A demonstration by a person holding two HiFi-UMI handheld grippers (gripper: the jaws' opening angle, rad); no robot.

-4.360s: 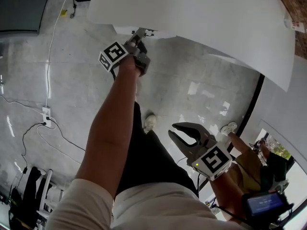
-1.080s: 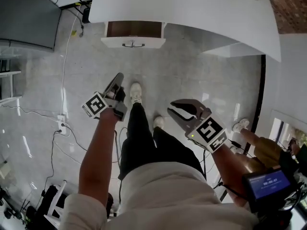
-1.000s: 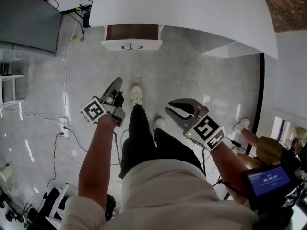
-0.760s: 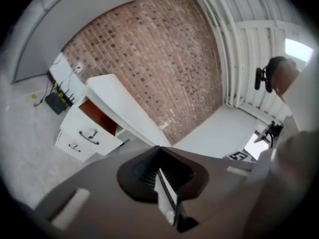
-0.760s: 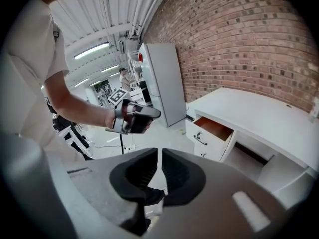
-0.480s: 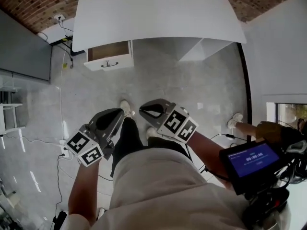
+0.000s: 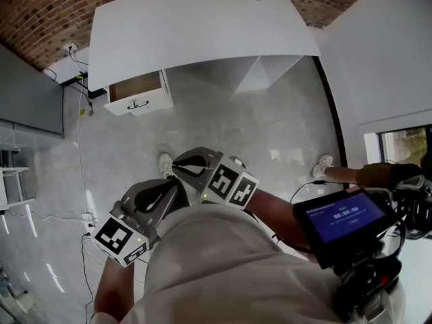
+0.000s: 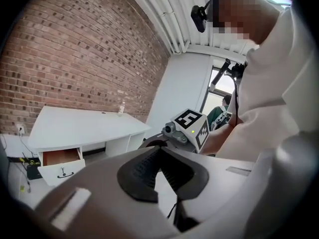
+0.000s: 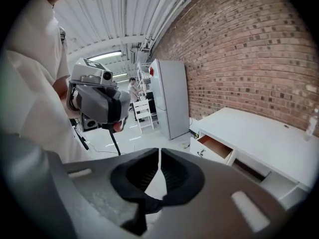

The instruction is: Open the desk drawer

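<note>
The drawer sticks out from the desk, its long side along the desk edge and its back part hidden underneath. The left gripper and right gripper are both closed and empty.

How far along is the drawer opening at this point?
Done: the desk drawer stands pulled out from under the white desk, its brown inside showing. In hand: nothing. The left gripper and right gripper are both shut and empty, held well away from the desk. Left: apparently nothing.
</note>
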